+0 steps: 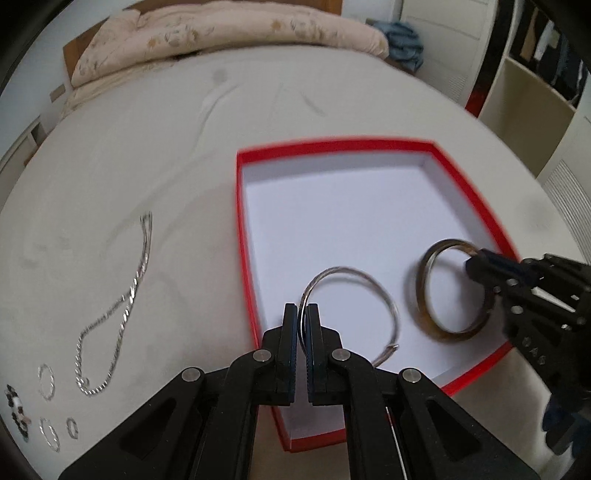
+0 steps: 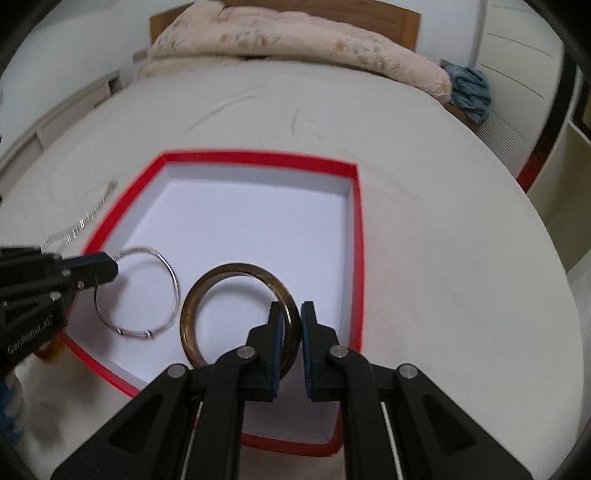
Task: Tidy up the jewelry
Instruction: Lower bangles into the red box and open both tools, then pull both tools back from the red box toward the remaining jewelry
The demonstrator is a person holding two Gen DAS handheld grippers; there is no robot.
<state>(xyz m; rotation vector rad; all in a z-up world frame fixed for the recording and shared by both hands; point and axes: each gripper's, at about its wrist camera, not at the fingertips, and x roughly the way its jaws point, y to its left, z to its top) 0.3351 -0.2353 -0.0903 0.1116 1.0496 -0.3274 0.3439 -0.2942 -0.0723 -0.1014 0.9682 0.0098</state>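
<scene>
A red box (image 1: 243,236) with a white inside lies on the bed; it also shows in the right wrist view (image 2: 360,258). My left gripper (image 1: 302,314) is shut on a thin silver bangle (image 1: 384,291) over the box's near left part. My right gripper (image 2: 292,317) is shut on a brown bangle (image 2: 207,288) beside it on the right. In the left wrist view the right gripper (image 1: 476,266) holds the brown bangle (image 1: 424,295). In the right wrist view the left gripper (image 2: 110,269) holds the silver bangle (image 2: 173,280).
A silver chain (image 1: 125,310), several small rings (image 1: 47,380) and a beaded piece (image 1: 16,406) lie on the white sheet left of the box. A folded beige quilt (image 1: 221,33) lies at the head of the bed. Shelves (image 1: 535,92) stand at the right.
</scene>
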